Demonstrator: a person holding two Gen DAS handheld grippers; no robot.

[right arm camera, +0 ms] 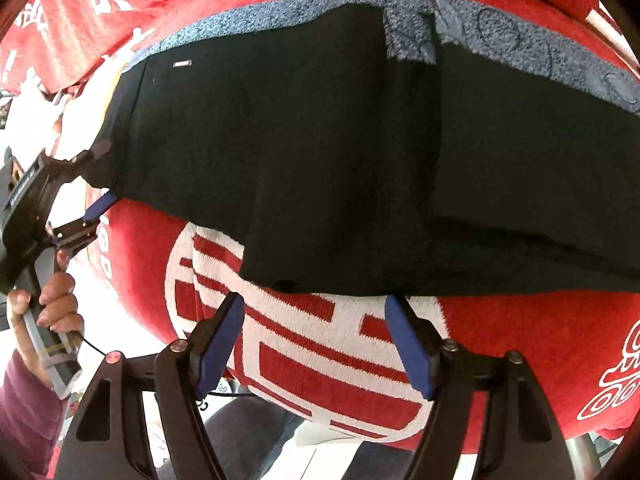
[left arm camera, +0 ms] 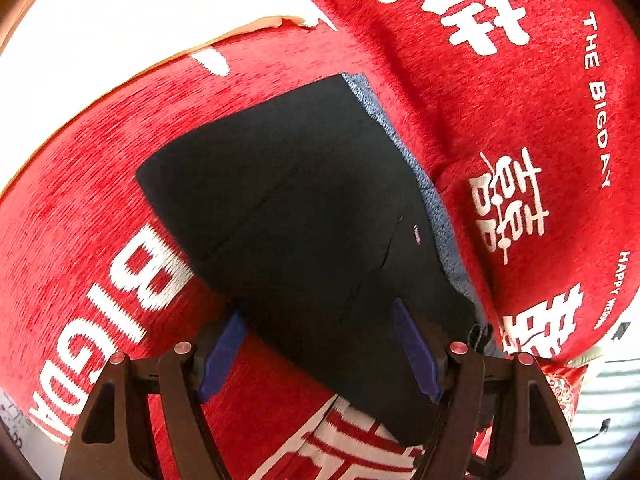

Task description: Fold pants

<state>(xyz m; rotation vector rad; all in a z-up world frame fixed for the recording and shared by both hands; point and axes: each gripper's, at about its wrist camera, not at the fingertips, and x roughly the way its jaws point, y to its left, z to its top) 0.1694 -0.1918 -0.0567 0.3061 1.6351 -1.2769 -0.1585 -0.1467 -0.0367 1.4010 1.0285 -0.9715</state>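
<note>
reading "the big day" on red blanket (left arm camera: 500,112), black pants (left arm camera: 304,216) folded, left gripper (left arm camera: 320,356) and right gripper (right arm camera: 316,336) jaws released

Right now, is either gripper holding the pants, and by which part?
Nothing is held. The left gripper stands open astride an end of the black pants; the right gripper is open just short of their near edge.
</note>
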